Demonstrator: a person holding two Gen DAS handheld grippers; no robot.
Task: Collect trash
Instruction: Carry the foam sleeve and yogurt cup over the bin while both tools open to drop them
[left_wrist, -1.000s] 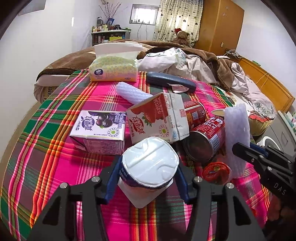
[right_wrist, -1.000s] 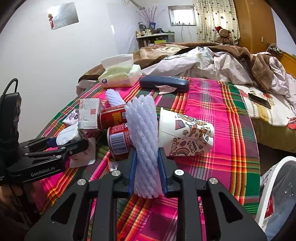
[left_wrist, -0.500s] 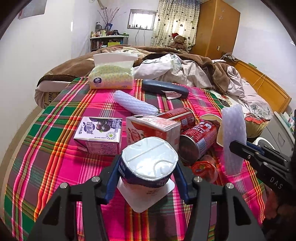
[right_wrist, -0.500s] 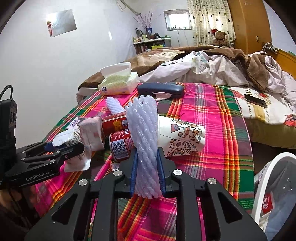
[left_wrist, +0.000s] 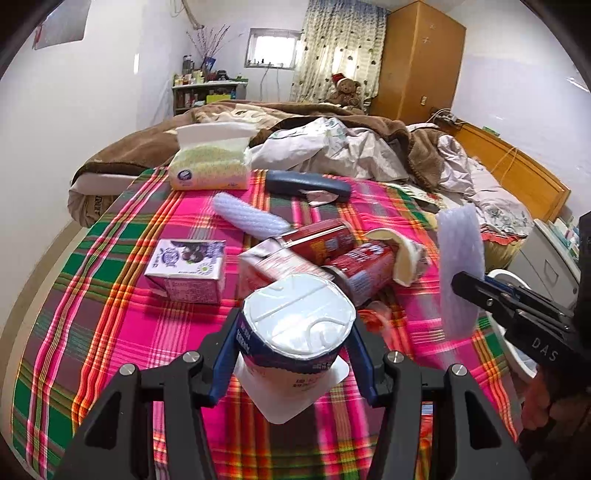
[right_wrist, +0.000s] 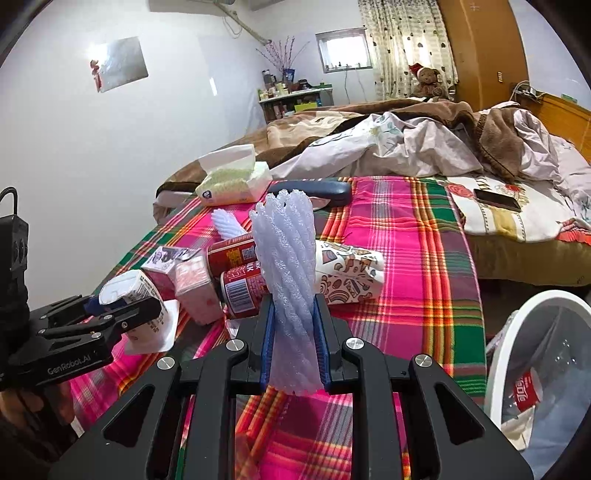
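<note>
My left gripper (left_wrist: 295, 332) is shut on a white yogurt cup (left_wrist: 297, 323) with its foil lid hanging below; the right wrist view shows that cup (right_wrist: 127, 290) at the left. A white foam net sleeve (right_wrist: 290, 284) stands upright with my right gripper (right_wrist: 293, 332) shut on it; the sleeve (left_wrist: 460, 273) is at the right of the left wrist view. On the plaid cloth (left_wrist: 122, 295) lie a purple carton (left_wrist: 186, 269), a pink carton (left_wrist: 273, 267), two red cans (left_wrist: 356, 266), a paper cup (right_wrist: 347, 275) and another foam sleeve (left_wrist: 247, 216).
A white bin (right_wrist: 539, 373) with a clear liner and a red-labelled scrap stands off the bed's right edge. At the back lie a tissue pack (left_wrist: 210, 162), a dark blue case (left_wrist: 308, 182), rumpled bedding (left_wrist: 354, 147) and a phone (right_wrist: 496, 199).
Both grippers have risen and drawn back from the pile with their loads. The pink carton has tipped over from upright onto its side.
</note>
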